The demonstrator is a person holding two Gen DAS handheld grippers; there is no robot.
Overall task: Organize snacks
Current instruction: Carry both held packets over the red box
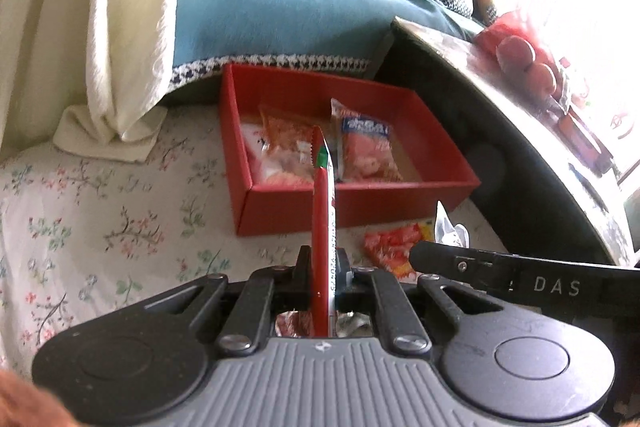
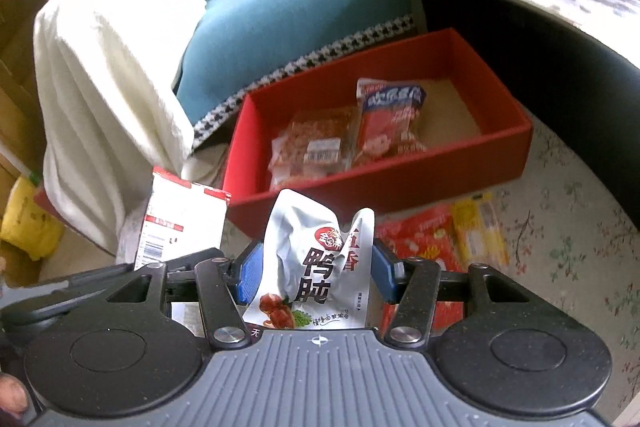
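pinching a thin red snack packet (image 1: 321, 227) edge-on, the left gripper (image 1: 323, 267) has its jaws nearly together, and the packet stands upright between them. the right gripper (image 2: 316, 267) is clamped at a middling width on a white pouch (image 2: 316, 267), which crumples between the blue pads (image 2: 249, 275). just beyond the right gripper, an orange-red packet (image 2: 420, 243) and a yellow packet (image 2: 478, 231) lie side by side on the floral cloth (image 2: 560, 247). a white-and-red carton (image 2: 180, 223) stands to the left. farther on sits the red box (image 1: 360, 203), holding two clear-wrapped snacks (image 2: 316, 143) side by side toward its left end; its right end is bare. behind the box rises a blue cushion (image 1: 260, 7), with a cream towel (image 1: 120, 27) at its left; a dark table edge (image 1: 500, 147) curves along the right.
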